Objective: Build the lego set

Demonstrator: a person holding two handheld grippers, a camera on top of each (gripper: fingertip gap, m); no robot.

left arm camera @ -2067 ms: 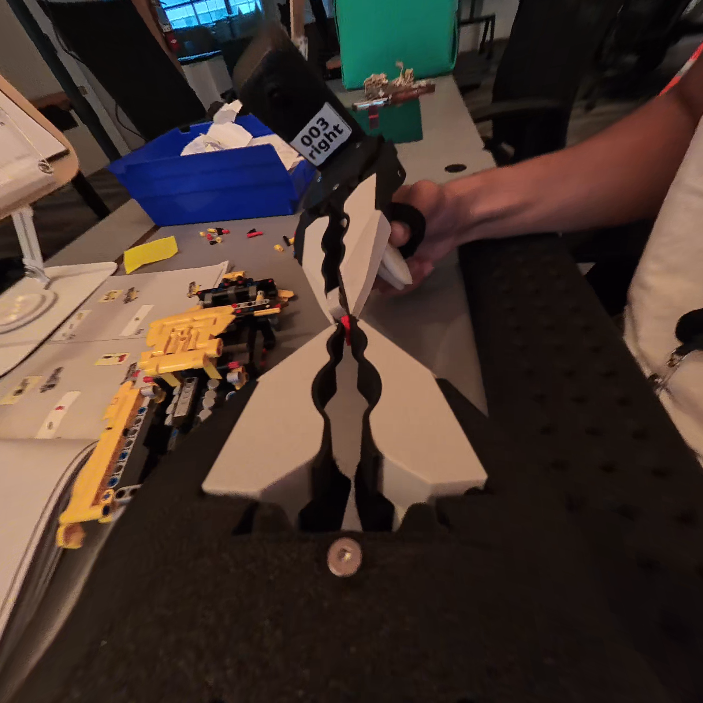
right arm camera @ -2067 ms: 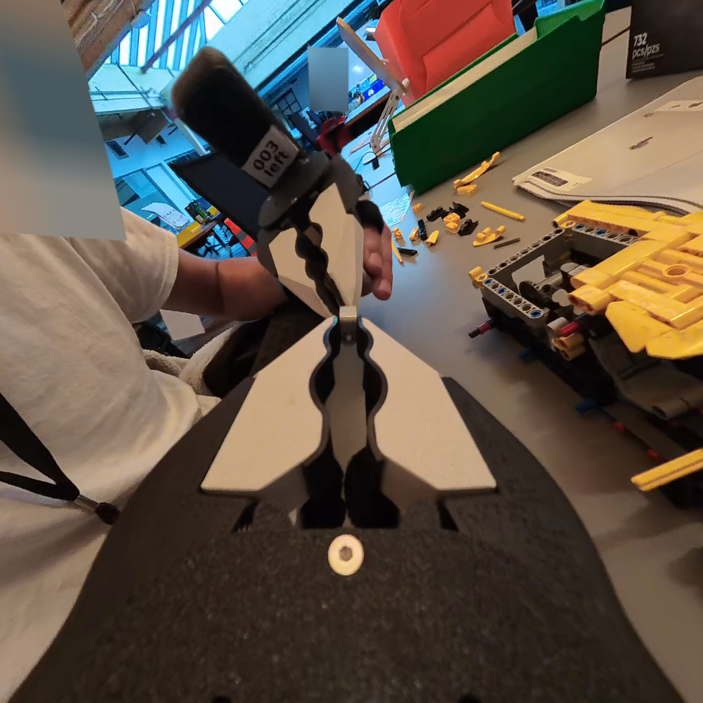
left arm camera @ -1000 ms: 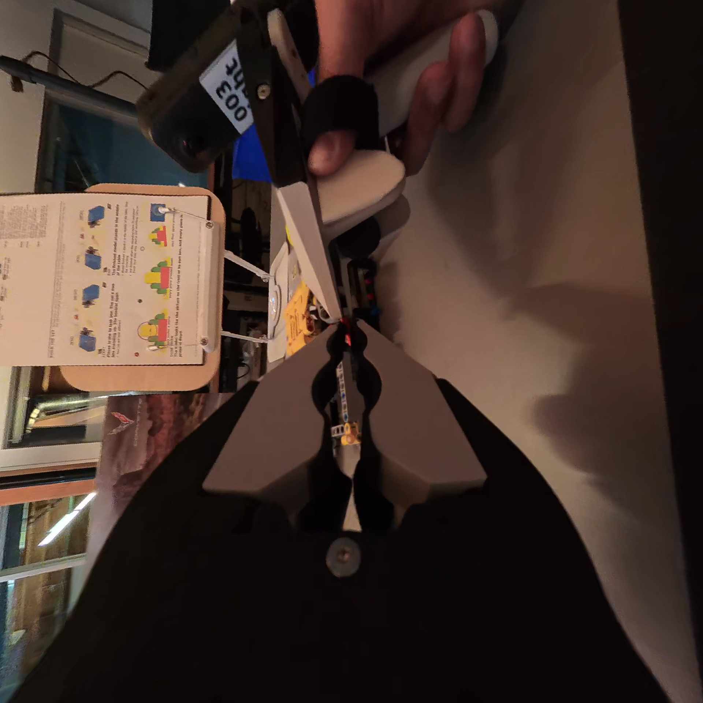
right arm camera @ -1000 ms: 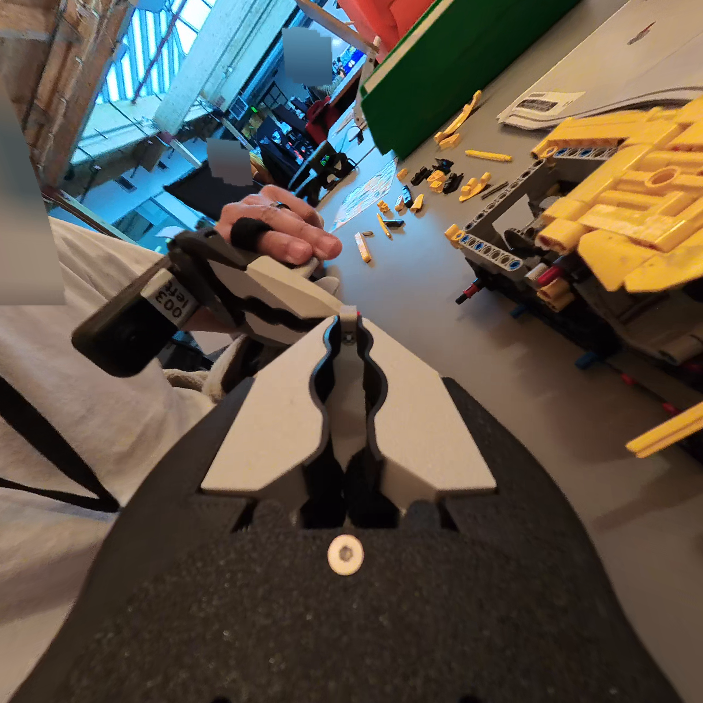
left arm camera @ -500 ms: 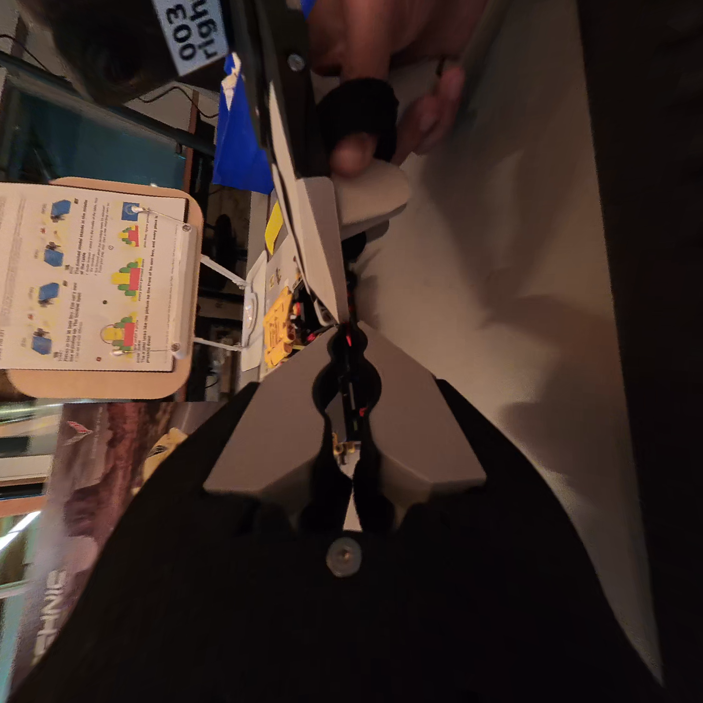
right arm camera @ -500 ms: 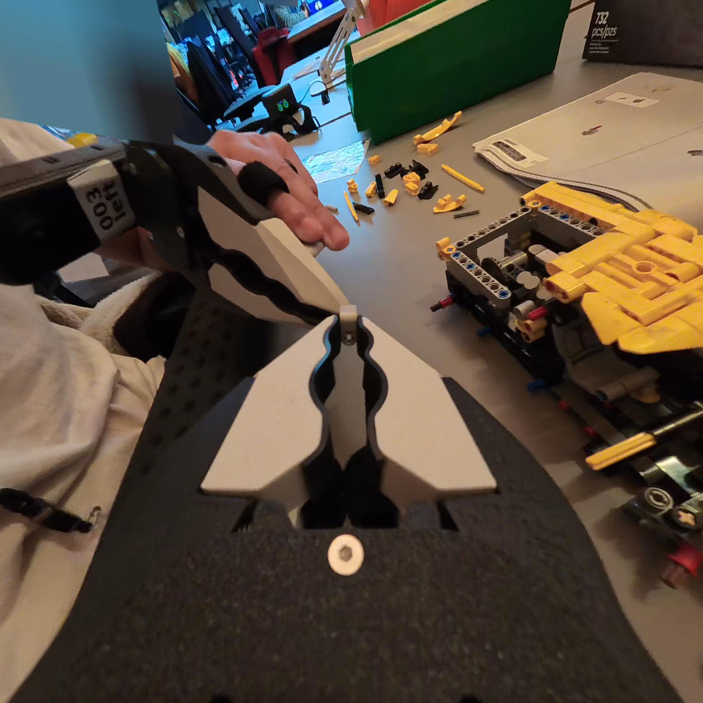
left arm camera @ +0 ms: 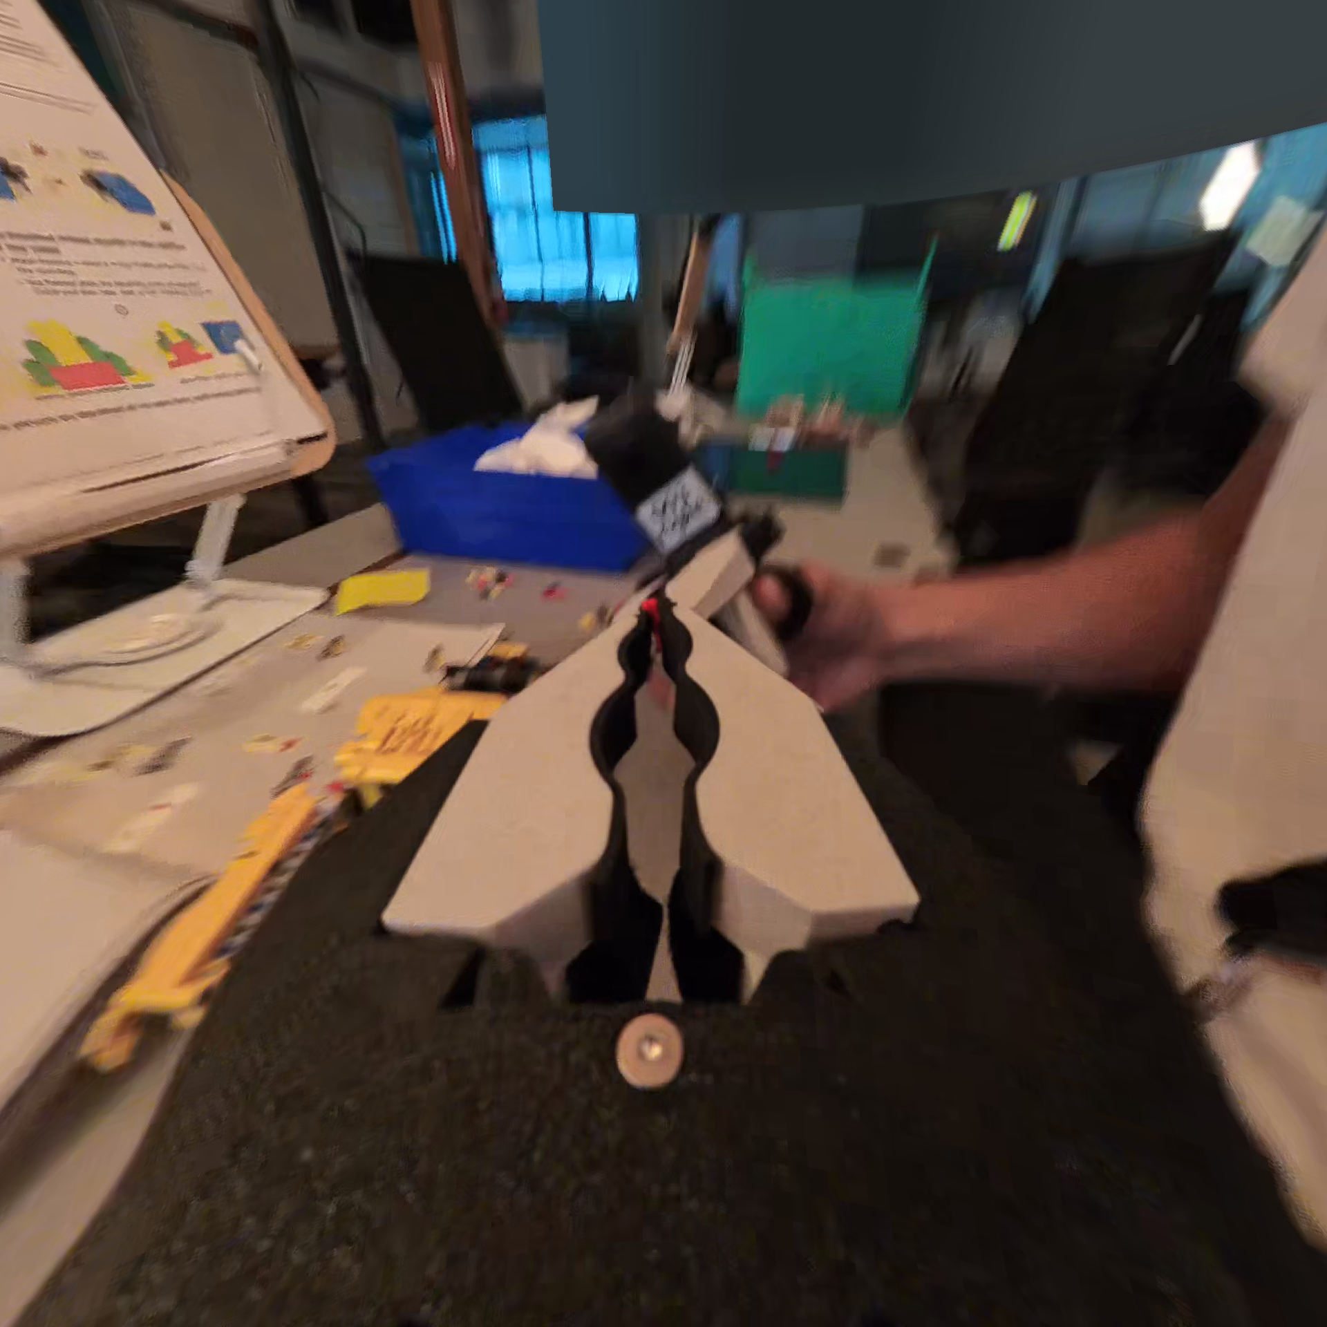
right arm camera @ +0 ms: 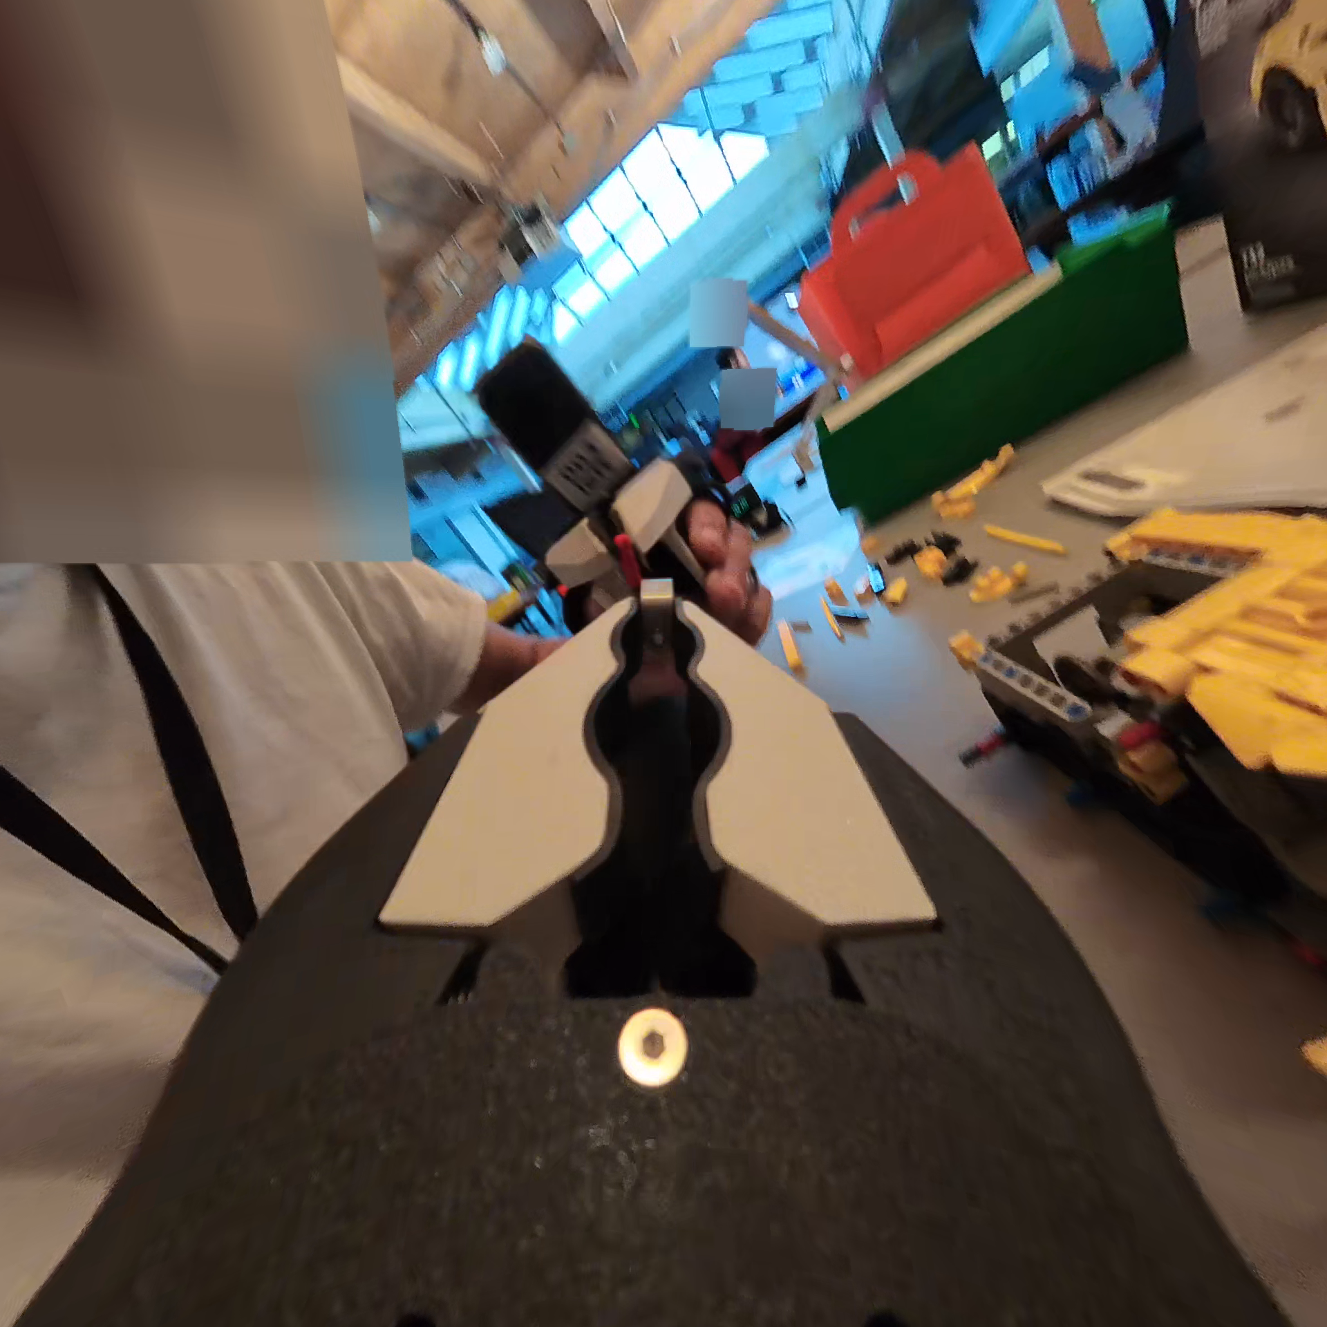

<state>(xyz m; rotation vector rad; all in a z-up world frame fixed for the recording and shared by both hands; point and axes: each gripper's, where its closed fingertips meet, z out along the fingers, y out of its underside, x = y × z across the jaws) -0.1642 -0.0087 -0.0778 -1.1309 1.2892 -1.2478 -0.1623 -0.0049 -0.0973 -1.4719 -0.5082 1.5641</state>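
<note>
My left gripper (left arm camera: pixel 653 623) is shut on a small red pin (left arm camera: pixel 650 612) at its tips. My right gripper (right arm camera: pixel 657 610) is shut on a small grey piece (right arm camera: pixel 657 597). The two grippers point at each other with their tips close together above the table edge. The right gripper also shows in the left wrist view (left arm camera: pixel 711 574), and the left gripper in the right wrist view (right arm camera: pixel 632 538) with the red pin (right arm camera: pixel 623 551) between its fingers. The yellow and black lego model (right arm camera: pixel 1185 646) lies on the table (right arm camera: pixel 897 689); it also shows in the left wrist view (left arm camera: pixel 402 725). Both views are motion-blurred.
Loose yellow and black pieces (right arm camera: pixel 933 556) lie before a green bin (right arm camera: pixel 1005 402) and an orange bin (right arm camera: pixel 912 280). A blue bin (left arm camera: pixel 503 503), a yellow note (left arm camera: pixel 384 589), open manual pages (left arm camera: pixel 215 718) and an instruction sheet on a stand (left arm camera: pixel 108 287) are to my left. A person's torso (right arm camera: pixel 143 754) is close. The grippers are tip to tip, or close to it.
The left gripper has rolled from lying on its side back to upright, still holding the red pin. The right gripper has tilted upward with the grey piece. The tips stay close together.
</note>
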